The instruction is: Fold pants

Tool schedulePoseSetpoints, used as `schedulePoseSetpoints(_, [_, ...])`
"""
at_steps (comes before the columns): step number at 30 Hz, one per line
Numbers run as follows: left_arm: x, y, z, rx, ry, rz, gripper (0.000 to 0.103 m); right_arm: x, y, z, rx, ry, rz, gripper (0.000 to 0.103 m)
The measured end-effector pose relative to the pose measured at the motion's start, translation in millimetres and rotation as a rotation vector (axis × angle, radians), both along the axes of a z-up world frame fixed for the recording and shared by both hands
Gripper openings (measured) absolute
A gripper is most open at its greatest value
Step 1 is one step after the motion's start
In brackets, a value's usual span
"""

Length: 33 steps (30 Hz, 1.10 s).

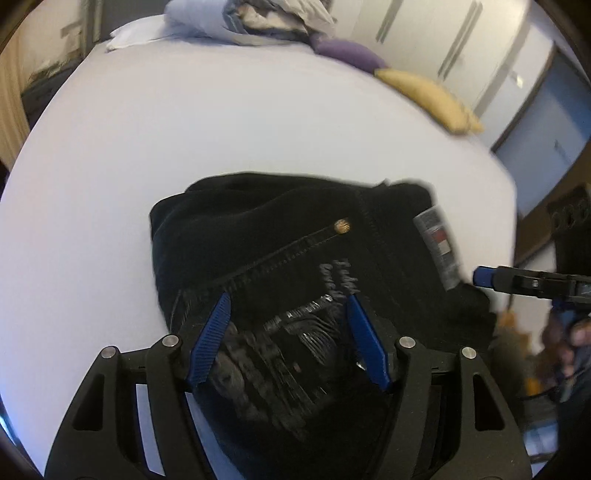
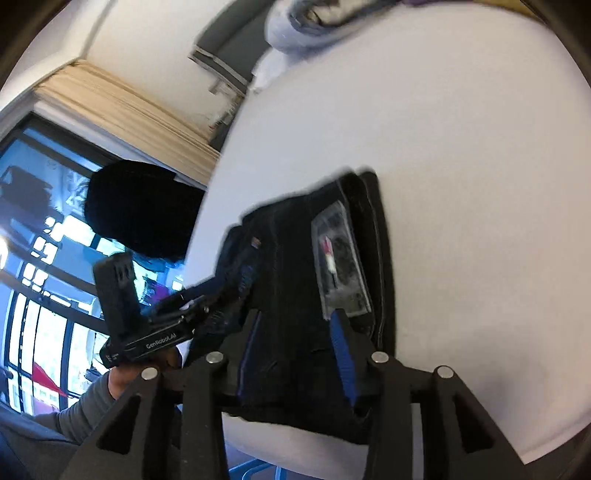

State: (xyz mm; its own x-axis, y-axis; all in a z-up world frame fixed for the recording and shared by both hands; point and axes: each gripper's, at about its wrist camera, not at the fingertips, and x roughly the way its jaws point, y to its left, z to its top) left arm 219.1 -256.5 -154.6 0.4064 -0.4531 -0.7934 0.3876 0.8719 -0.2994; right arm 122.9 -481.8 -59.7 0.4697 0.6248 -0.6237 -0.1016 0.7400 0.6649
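— Two grippers work over one pair of black pants (image 1: 295, 258), which lies folded into a compact bundle near the front edge of the white bed (image 1: 184, 129).

— And the jaws?

— The left gripper (image 1: 288, 306) hangs over the bundle, jaws apart, pads astride the printed fabric without pressing it. The right gripper (image 2: 295, 332) has its jaws parted too, the waistband end with its label (image 2: 340, 258) lying between them, not pinched.

— Anything else on the bed?

— A heap of pale laundry (image 1: 251, 18) at the far edge, beside purple and yellow cushions (image 1: 428, 96).
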Motion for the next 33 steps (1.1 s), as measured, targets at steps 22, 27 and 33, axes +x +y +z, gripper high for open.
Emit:
schedulePoseSetpoints(22, [-3.1,62.7,-46.3,-0.268,0.291,0.028,0.061,72.1,-5.3,-65.6,0.039,0.22,0.107,0.038])
schedulePoseSetpoints(27, [-0.9,63.6,-40.8,-0.25,0.287,0.021,0.043,65.6,13.5,-43.4,-0.121,0.159,0.116,0.027])
schedulePoseSetpoints(33, [-4.3,76.2,-18.2,-0.281,0.243,0.051,0.024,60.1,39.4,3.4,-0.236,0.041,0.149,0.021])
